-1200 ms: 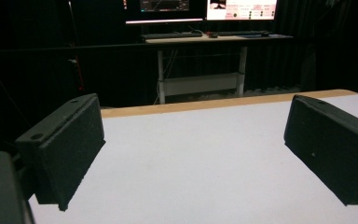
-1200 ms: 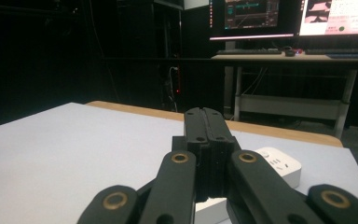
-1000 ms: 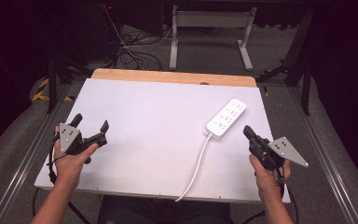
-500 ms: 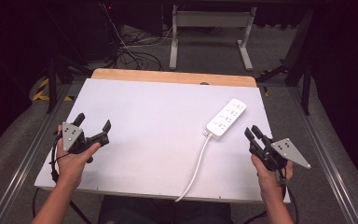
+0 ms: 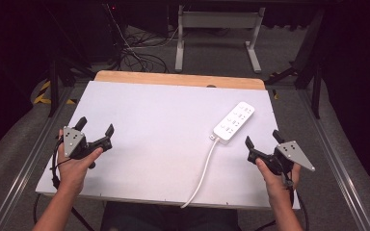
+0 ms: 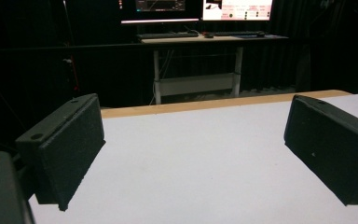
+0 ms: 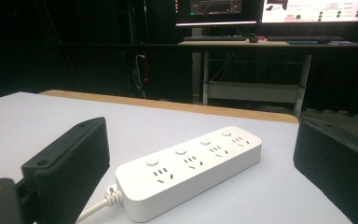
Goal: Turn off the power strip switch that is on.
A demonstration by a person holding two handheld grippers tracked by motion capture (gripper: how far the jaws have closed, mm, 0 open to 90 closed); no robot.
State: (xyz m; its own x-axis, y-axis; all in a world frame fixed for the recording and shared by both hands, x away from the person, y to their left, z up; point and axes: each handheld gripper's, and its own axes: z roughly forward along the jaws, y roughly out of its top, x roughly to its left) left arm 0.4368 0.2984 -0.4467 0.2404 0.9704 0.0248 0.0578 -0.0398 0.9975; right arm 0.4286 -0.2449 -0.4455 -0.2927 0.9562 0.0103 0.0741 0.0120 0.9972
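No legible text — monitors blurred.

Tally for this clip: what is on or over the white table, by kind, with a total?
White four-outlet power strip with white cord: 1
Handheld black two-jaw grippers, both open: 2 (left gripper, right gripper)
Total: 3

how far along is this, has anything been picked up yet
Nothing looks done: the power strip lies flat on the table, its cord trailing off the near edge. In hand: nothing; the left gripper and right gripper are open and empty. Any handling is left.
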